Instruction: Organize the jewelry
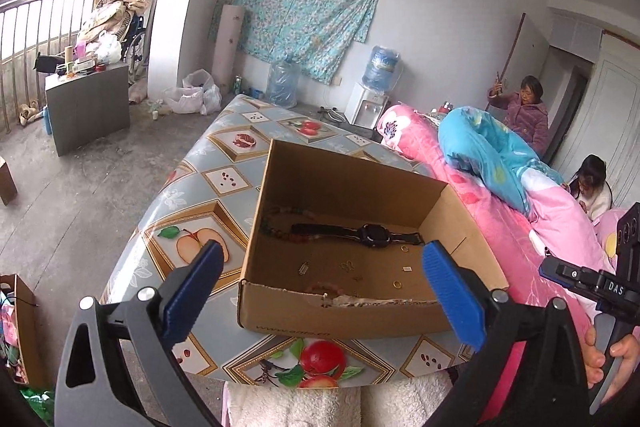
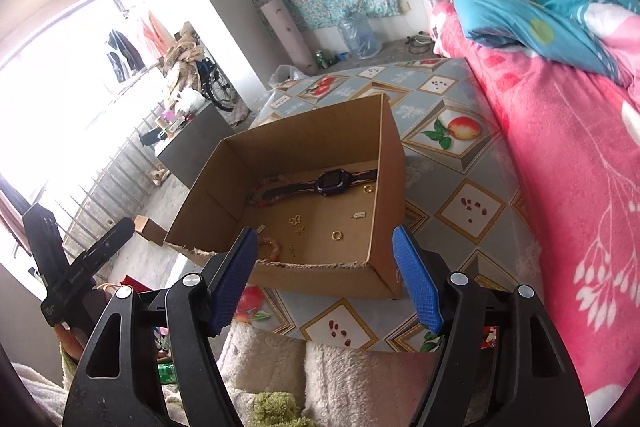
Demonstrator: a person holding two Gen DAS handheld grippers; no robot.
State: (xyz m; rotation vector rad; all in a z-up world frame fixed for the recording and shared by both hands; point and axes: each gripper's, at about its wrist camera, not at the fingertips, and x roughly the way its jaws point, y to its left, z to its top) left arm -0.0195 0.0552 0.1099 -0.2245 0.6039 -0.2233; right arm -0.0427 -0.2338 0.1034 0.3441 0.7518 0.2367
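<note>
An open cardboard box (image 1: pixel 348 179) (image 2: pixel 390 155) stands on a table with a fruit-patterned cloth (image 1: pixel 208 211) (image 2: pixel 452 187). Inside lie a black watch (image 1: pixel 374 235) (image 2: pixel 330 182), a bead string (image 1: pixel 276 223) (image 2: pixel 260 193), gold rings (image 1: pixel 397 283) (image 2: pixel 337 235), and other small pieces. My left gripper (image 1: pixel 324 267) is open, held back from the box's near wall with nothing between its blue pads (image 1: pixel 452 291). My right gripper (image 2: pixel 324 251) is open too, empty, just short of the box's near edge. The right gripper's body (image 1: pixel 592 283) shows at the left view's right edge.
A bed with pink and blue quilts (image 2: pixel 560 115) runs along the table's right side. Two people (image 1: pixel 524 111) sit beyond the bed. A grey cabinet (image 1: pixel 88 107), water bottles (image 1: pixel 282 83) and bags stand on the floor to the left and behind. A fluffy white fabric (image 2: pixel 340 379) lies below the grippers.
</note>
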